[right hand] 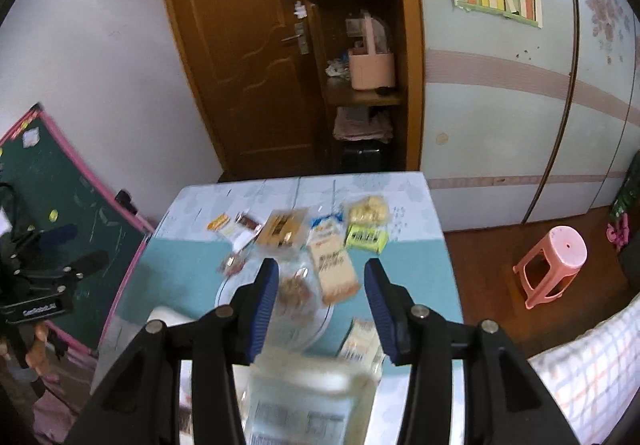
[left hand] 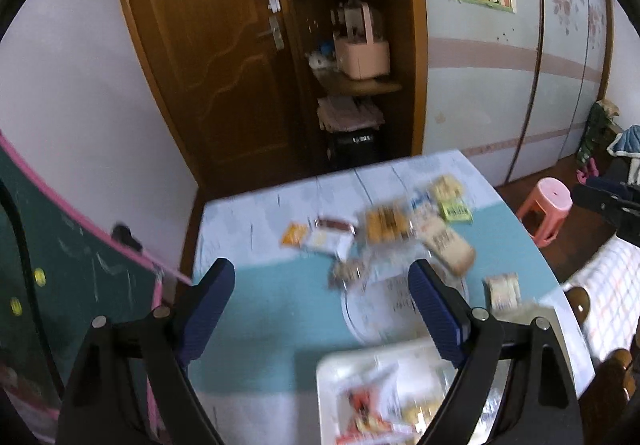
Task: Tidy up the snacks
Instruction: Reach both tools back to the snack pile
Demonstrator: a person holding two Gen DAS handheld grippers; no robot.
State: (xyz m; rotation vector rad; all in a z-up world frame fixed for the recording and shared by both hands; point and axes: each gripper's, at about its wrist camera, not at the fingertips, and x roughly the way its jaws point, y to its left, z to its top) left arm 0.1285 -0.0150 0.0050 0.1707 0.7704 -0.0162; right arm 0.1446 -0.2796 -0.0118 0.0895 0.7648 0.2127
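The snacks are only partly sorted — a few blurred packets lie in the white rectangular tray [left hand: 332, 373] at the table's near edge, while most wrapped snack packets [right hand: 320, 241] lie scattered toward its far edge. The left gripper [left hand: 320, 309] gapes, holding nothing — whether the right gripper [right hand: 320, 309] clasps the clear packet [right hand: 304, 397] is unclear.

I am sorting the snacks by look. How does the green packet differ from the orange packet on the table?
The green packet is lime green, while the orange packet is orange-yellow. The green packet lies at the right end of the snack row, the orange packet at the left end. The green packet looks larger than the orange packet. Both lie flat on the table, outside the white tray.
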